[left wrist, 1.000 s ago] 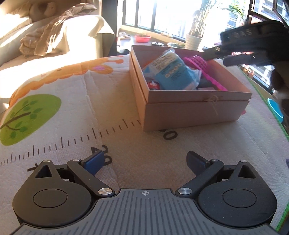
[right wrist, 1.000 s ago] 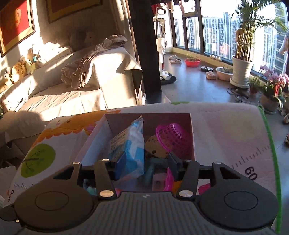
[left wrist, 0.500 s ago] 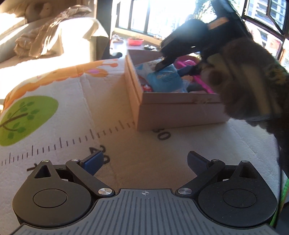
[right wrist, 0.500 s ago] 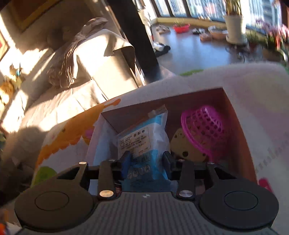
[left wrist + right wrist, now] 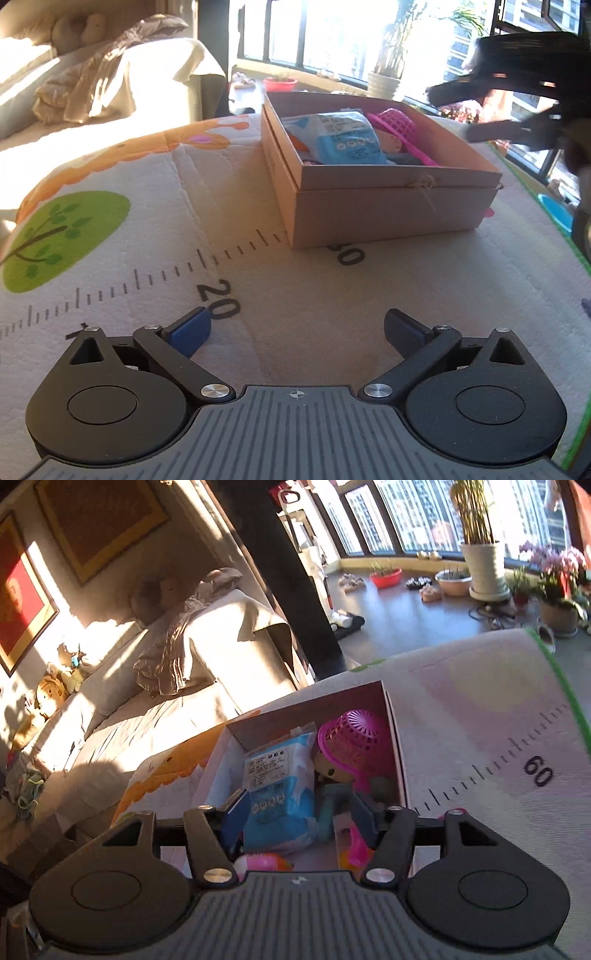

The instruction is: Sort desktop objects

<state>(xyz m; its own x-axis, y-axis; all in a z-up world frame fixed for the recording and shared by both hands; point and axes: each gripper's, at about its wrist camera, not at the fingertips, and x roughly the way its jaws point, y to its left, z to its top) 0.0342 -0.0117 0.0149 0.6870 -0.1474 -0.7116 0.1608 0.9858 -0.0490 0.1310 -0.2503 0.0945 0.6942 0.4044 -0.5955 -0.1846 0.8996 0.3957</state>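
One box (image 5: 384, 206); two grippers (image 5: 295, 332)

Tan box (image 5: 388, 206), blue-and-white packet (image 5: 343, 138), pink mesh basket (image 5: 356, 734), cream mat (image 5: 332, 288) with green tree print.

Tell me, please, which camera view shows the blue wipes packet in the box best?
The right wrist view: it looks down into the cardboard box, so the blue wipes packet shows nearly whole, label upward, in front of the opening right gripper. The left wrist view shows the packet from farther off, its lower part hidden by the box wall.
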